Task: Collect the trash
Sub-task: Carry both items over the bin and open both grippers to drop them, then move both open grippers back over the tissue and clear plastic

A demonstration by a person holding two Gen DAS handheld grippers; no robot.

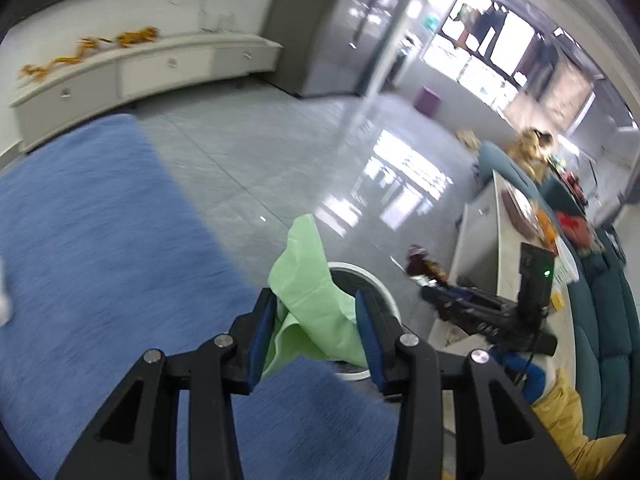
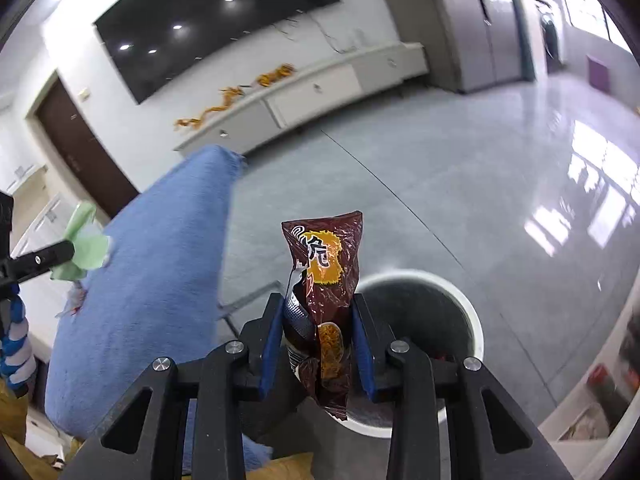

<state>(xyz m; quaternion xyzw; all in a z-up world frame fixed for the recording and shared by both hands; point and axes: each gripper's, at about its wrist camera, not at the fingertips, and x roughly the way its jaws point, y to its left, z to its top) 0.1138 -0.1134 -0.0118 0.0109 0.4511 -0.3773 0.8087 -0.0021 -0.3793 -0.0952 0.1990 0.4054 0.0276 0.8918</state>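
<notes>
Both pieces of trash are already picked up, and what is left is to drop them into the white waste bin (image 2: 420,344) that stands on the grey floor. The right gripper (image 2: 318,344) holds a brown snack wrapper (image 2: 326,280) between its blue pads; the wrapper stands upright and its lower end hangs just over the near rim of the bin, so this piece is almost at its place. The jaws of this gripper are a little bit parted around the crumpled foil, but the pads press on it on both sides. The left gripper (image 1: 316,336) is closed on a green paper napkin (image 1: 310,280), which sticks up out of the jaws; in the left wrist view the bin (image 1: 376,280) lies just behind the napkin, so this hand is near the bin as well but seems not yet over the opening. Inside the bin I see something dark and red at the bottom, perhaps trash that is already collected, but the view there is too dim to be sure. Beside the bin, the blue cushion (image 2: 152,280) may carry one small scrap more.
</notes>
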